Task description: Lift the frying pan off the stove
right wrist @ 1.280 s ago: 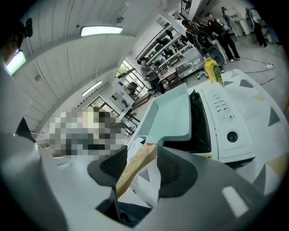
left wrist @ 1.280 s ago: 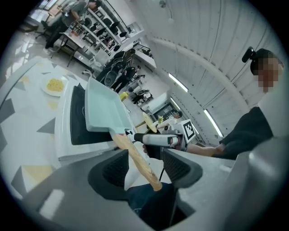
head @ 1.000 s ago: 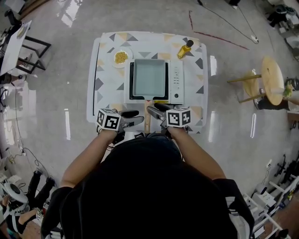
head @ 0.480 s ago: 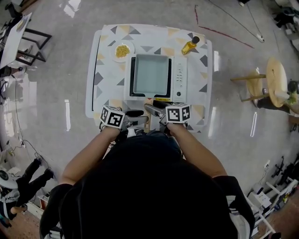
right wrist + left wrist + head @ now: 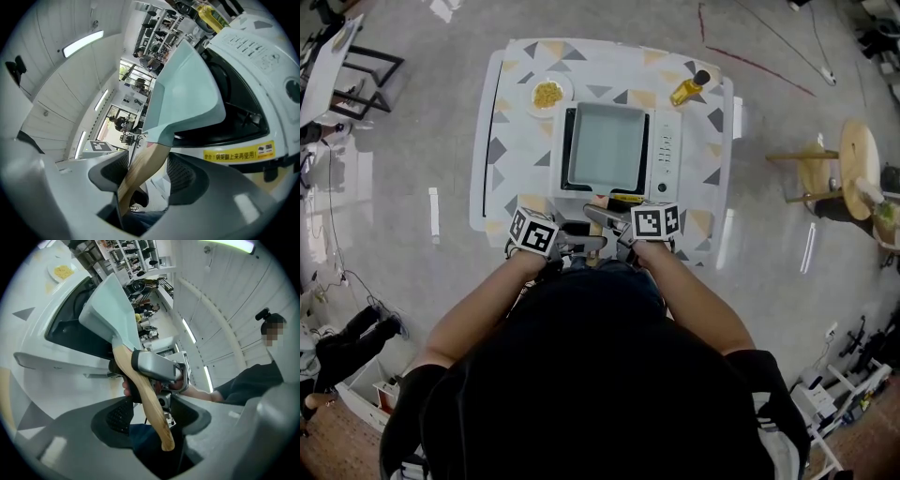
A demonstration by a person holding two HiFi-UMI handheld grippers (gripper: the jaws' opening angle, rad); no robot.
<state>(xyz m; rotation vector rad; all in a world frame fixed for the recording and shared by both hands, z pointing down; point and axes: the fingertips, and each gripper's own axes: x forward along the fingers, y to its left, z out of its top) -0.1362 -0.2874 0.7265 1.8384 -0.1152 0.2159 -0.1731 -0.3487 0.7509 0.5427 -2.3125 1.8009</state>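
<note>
Spread apart on the right gripper (image 5: 147,176), just opened wider, with the pan's wooden handle (image 5: 145,164) running between the jaws, unpinched. Apart on the left gripper (image 5: 152,413) too, same handle in the gap, no squeeze seen. Drawn in on that handle from both sides, closer than a second ago. Likely a two-gripper grasp about to close before any lift. Flat on the stove (image 5: 666,155) mid-counter (image 5: 511,169): the pale square frying pan (image 5: 605,142), not yet raised. On the stove front, a yellow sticker (image 5: 239,153) in Chinese print, a warning by its look
</note>
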